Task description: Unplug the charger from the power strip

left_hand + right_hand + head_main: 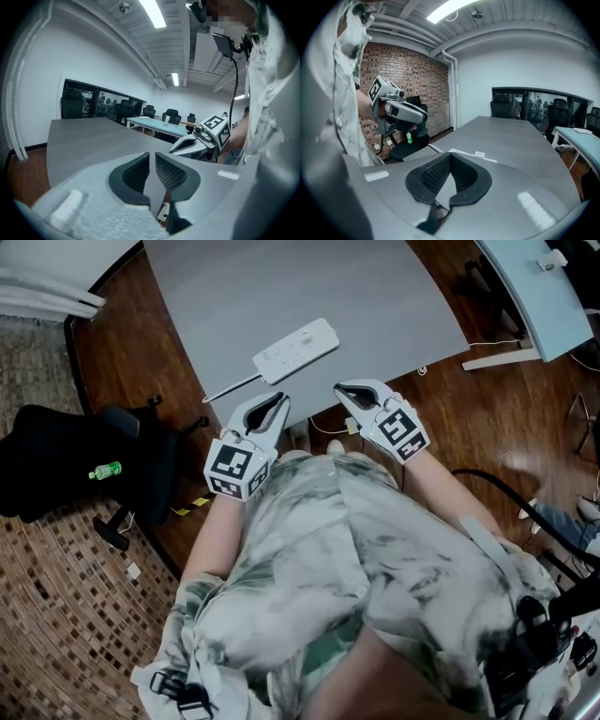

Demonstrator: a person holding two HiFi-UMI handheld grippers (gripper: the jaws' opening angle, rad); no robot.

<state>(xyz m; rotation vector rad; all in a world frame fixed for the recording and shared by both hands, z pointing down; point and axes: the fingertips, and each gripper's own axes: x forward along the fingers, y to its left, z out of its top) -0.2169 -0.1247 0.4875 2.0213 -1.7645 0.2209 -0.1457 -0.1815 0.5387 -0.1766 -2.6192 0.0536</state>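
Fingers (135, 174) of the left gripper (279, 399) are slightly parted, with nothing between; the right gripper (341, 389) is clenched empty. On the desk (375, 287), the power strip (295, 350) is seen at 12 o'clock from both, long axis 8 to 2 o'clock, nearer the left. A small white block on it is judged the charger (479, 153).

White power strip (295, 350) lies diagonally on grey table (375, 296).

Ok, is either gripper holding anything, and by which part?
Nothing is held. The left gripper has its jaws slightly apart and empty; the right gripper has its jaws together on nothing. The power strip lies beyond both, untouched.
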